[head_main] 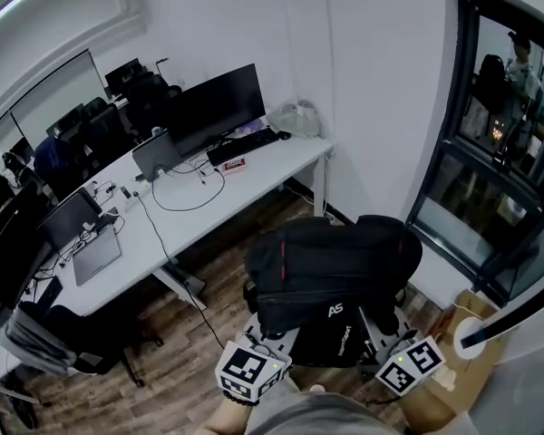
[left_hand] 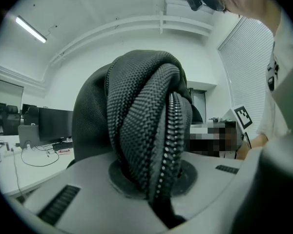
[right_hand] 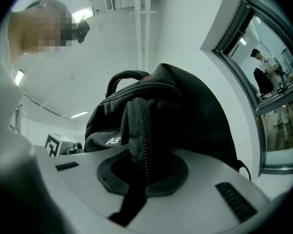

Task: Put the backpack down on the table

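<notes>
The black backpack [head_main: 331, 265] is held up in the air above the wooden floor [head_main: 195, 361], clear of the right end of the white bench [head_main: 290, 159]. The left claw [left_hand: 151, 179] is pressed together on a zippered fold of the backpack. The right claw [right_hand: 141, 172] pinches another zippered edge of it.
</notes>
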Demonstrator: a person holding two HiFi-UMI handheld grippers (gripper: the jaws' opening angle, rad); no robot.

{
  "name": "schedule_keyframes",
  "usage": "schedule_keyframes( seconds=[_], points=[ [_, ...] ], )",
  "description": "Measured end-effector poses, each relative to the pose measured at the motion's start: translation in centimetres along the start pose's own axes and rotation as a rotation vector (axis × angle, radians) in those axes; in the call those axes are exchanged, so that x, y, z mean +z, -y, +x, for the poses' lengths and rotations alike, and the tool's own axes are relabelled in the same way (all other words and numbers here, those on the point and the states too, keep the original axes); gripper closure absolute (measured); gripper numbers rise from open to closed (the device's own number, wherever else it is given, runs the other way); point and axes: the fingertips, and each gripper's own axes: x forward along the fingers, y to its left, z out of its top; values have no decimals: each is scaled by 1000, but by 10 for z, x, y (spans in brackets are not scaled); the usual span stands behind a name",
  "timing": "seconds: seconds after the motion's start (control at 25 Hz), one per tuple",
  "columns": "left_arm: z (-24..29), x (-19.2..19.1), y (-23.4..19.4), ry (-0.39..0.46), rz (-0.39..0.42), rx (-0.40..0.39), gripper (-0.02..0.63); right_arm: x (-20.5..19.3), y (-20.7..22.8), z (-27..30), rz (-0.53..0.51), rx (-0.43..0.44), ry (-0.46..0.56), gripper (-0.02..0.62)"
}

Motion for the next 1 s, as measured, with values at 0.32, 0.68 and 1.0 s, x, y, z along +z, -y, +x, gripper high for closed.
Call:
schedule_keyframes(
  seconds=[0.32, 0.68, 1.0],
  points=[
    [15, -4, -17, 6, -2, -25, 589, -3, 11, 16, -2, -27, 1, 569],
    [33, -3, -69, 15, -22, -54, 589, -5, 21, 68, -25, -63, -7, 569],
    [45, -4, -131, 20, -26, -78, 589, -15, 26, 129, -32, -88, -6, 569]
  ],
)
